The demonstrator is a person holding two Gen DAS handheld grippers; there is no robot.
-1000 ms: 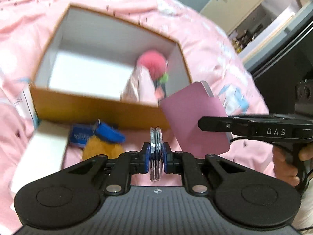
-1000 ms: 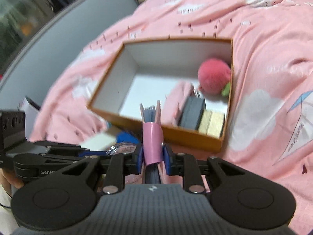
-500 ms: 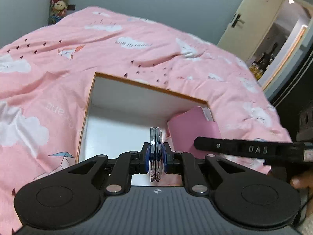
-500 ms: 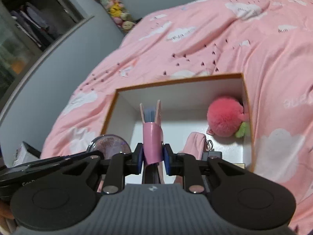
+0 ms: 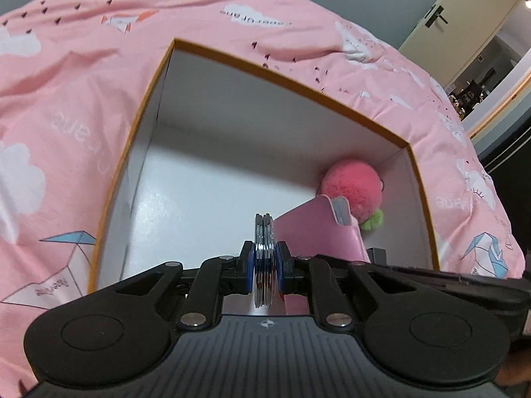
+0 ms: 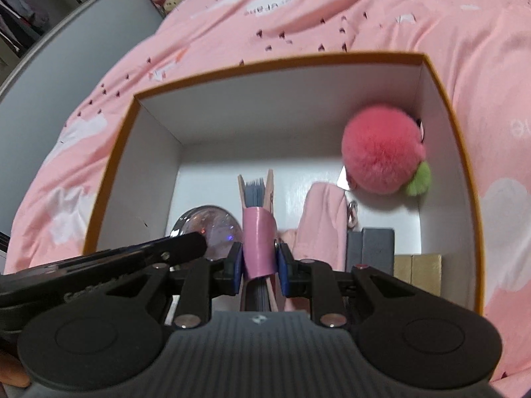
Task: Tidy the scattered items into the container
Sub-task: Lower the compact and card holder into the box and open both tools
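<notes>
An orange-rimmed box with a white inside [image 5: 252,66] [image 6: 282,61] sits on a pink bed. My left gripper [image 5: 264,267] is shut on a round silver-edged compact mirror [image 5: 264,258], held edge-on over the box; its glittery face [image 6: 205,225] shows in the right wrist view. My right gripper [image 6: 259,267] is shut on a pink card wallet [image 6: 258,232] [image 5: 318,235], held upright inside the box. A pink pompom with a green leaf [image 6: 381,152] [image 5: 355,185] lies in the far right corner.
Inside the box near its front wall are a pink pouch [image 6: 323,225], a grey block [image 6: 376,245] and gold boxes [image 6: 418,272]. The pink cloud-print duvet [image 5: 66,76] surrounds the box. A door [image 5: 458,16] stands at the far right.
Both grippers have moved forward and down over the box with their items. The box now fills both views, and the scattered items in front of it have left view.
</notes>
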